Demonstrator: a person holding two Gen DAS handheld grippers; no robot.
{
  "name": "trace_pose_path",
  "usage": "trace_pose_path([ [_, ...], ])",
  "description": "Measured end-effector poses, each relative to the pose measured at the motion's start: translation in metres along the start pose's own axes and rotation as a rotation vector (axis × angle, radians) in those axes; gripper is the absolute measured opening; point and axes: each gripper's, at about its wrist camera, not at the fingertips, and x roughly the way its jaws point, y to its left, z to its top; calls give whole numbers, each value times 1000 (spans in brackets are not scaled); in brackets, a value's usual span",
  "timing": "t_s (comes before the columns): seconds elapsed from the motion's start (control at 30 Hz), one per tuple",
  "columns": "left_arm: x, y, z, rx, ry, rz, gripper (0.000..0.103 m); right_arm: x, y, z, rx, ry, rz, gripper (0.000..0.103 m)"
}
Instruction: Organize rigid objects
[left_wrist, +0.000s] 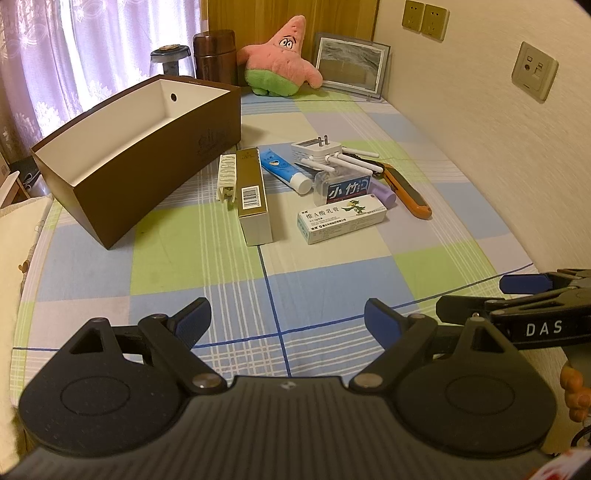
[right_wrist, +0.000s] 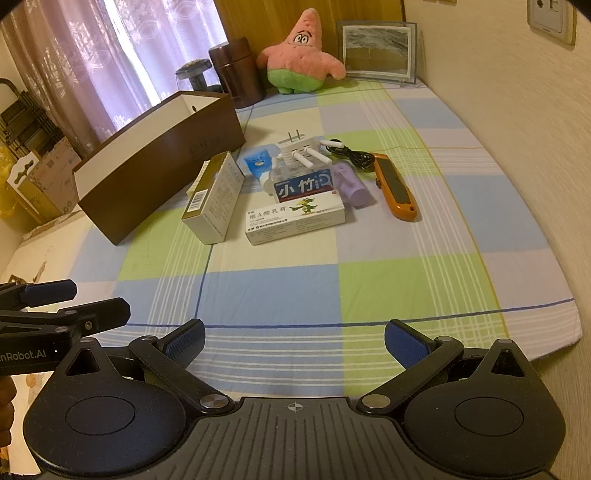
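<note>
- Box (left_wrist: 147, 147): brown card, white inside, nothing seen within; near the bed's (left_wrist: 332, 266) left edge.
- Items (left_wrist: 321, 188): cartons, tube, plug, knife, clustered mid-bed beside the box; none stowed, all sorting judged outstanding.
- Left tongs (left_wrist: 286, 317): spread, holding nothing, at near edge.
- Right tongs (right_wrist: 293, 338): likewise.
- Bed: soft checked sheet.

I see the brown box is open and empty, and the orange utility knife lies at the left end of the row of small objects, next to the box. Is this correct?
Not quite. The brown box is open and empty, but the orange utility knife lies at the right end of the row, farthest from the box. The gold carton is the one beside the box. The left wrist view shows this.
</note>
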Motion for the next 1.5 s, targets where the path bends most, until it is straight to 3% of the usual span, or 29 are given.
trace_pose_path([
  [1.03, -2, 5, 0, -24, 8, 7, 88, 10, 6, 4, -7, 17, 15, 101],
  [1.5, 20, 0, 18, -11, 32, 8, 87, 25, -22, 18, 20, -11, 35, 101],
])
